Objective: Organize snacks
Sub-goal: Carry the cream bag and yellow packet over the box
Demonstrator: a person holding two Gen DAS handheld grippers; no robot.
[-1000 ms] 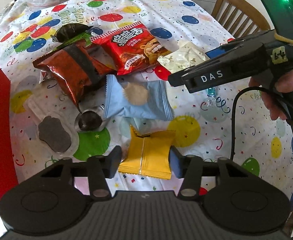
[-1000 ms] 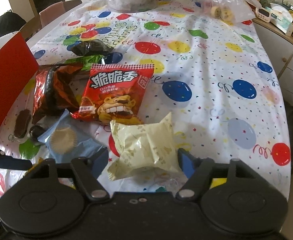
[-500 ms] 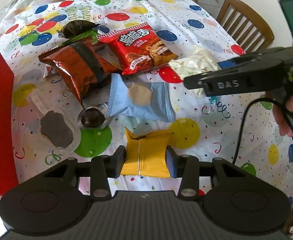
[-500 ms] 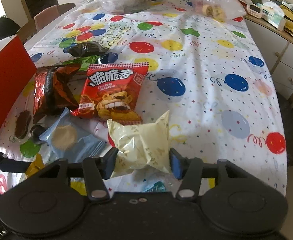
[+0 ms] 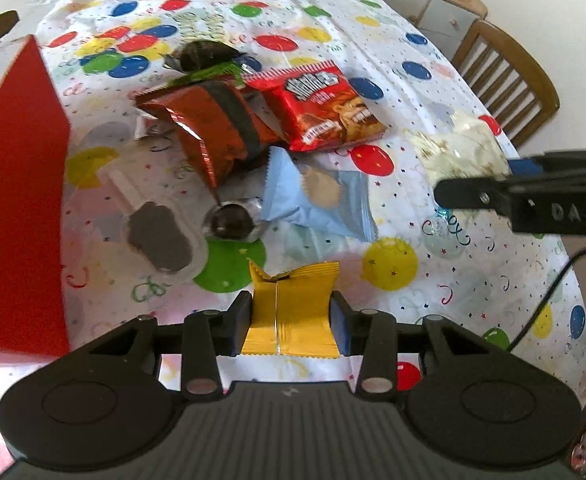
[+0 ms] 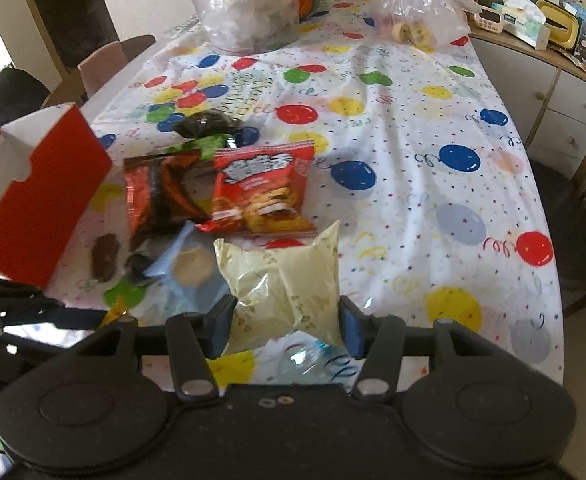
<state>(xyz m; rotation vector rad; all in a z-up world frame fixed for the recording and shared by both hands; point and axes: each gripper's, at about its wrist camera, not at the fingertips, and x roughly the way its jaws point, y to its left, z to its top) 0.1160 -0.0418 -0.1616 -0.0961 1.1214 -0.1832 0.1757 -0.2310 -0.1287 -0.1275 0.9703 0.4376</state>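
Observation:
My left gripper (image 5: 291,322) is shut on a yellow snack packet (image 5: 293,300), held just off the balloon-print tablecloth (image 5: 473,300). My right gripper (image 6: 287,322) is shut on a cream packet (image 6: 285,276), also lifted; from the left wrist view that packet (image 5: 465,148) shows above the right gripper's fingers (image 5: 473,196). On the cloth lie a red packet (image 5: 321,108), a brown foil bag (image 5: 209,128), a pale blue packet (image 5: 317,200), a dark round sweet (image 5: 231,220), a chocolate lolly in clear wrap (image 5: 157,236) and a dark wrapped snack (image 5: 203,54).
An open red box (image 6: 41,192) stands at the left table edge. Two clear plastic bags (image 6: 253,8) sit at the far end. A wooden chair (image 5: 505,76) and a sideboard (image 6: 553,80) flank the right side. A black cable (image 5: 545,292) hangs below the right gripper.
Both grippers closed from open onto their packets, the left on the yellow one and the right on the cream one. Both then rose and carried the packets off the cloth.

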